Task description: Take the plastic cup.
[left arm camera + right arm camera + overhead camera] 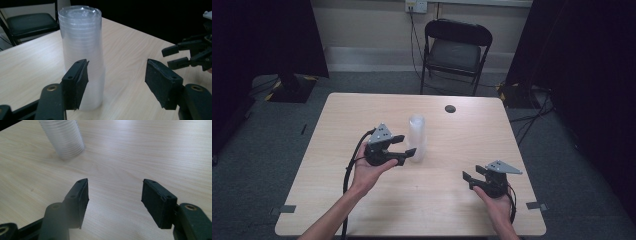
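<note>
1. Clearly, we see a stack of cups (pixel 81 50): clear, ribbed plastic, a tall upright cylinder on the pale wood-grain table (pixel 362 110).
2. We hold the left gripper (pixel 409 146) just beside the stack, jaws spread, nothing clamped.
3. Our right gripper (pixel 468 181) sits well apart, its matte black jaws spread over bare wood.

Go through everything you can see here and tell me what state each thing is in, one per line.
Stack of clear plastic cups: upright on the table, nested, rims down.
Left gripper: open, beside the stack, nothing between its jaws; one pad in front of the stack, contact unclear.
Right gripper: open, empty, apart from the stack.
Table: light wood top, dark round spot near its far edge.
Folding chair: unfolded, unoccupied, behind the table.
</note>
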Motion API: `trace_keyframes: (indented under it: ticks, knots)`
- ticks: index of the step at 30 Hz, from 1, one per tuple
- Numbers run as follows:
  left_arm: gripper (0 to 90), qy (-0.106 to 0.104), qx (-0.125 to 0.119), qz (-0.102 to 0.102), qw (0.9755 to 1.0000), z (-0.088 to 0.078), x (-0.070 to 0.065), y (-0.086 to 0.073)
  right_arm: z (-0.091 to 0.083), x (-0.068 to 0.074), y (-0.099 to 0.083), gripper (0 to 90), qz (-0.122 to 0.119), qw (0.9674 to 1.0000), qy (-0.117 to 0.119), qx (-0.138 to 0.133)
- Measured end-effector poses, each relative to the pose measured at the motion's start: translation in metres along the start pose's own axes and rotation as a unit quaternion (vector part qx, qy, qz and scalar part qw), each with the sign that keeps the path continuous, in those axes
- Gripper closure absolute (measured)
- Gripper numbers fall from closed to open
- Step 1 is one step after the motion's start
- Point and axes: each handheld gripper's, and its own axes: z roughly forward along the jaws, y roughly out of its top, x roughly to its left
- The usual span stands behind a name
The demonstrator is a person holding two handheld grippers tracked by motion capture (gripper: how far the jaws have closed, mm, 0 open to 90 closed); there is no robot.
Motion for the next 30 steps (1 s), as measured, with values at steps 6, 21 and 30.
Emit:
trace_keyframes:
  ticks: [6, 21, 30]
  knots:
    - [17.0, 0.014, 0.004, 0.004, 0.9999, 0.008, 0.009, 0.008, -0.001, 0.002, 0.001, 38.4, -0.002, 1.0, 0.001, -0.003]
    - [16.6, 0.023, 0.003, 0.007, 0.9997, 0.037, 0.024, 0.019, 0.001, 0.004, -0.002, 35.2, -0.008, 0.9999, 0.007, 0.004]
    - [16.6, 0.038, 0.018, 0.01, 0.9991, 0.056, 0.028, 0.021, 0.0, 0.004, -0.006, 34.7, -0.015, 0.9998, 0.007, 0.004]
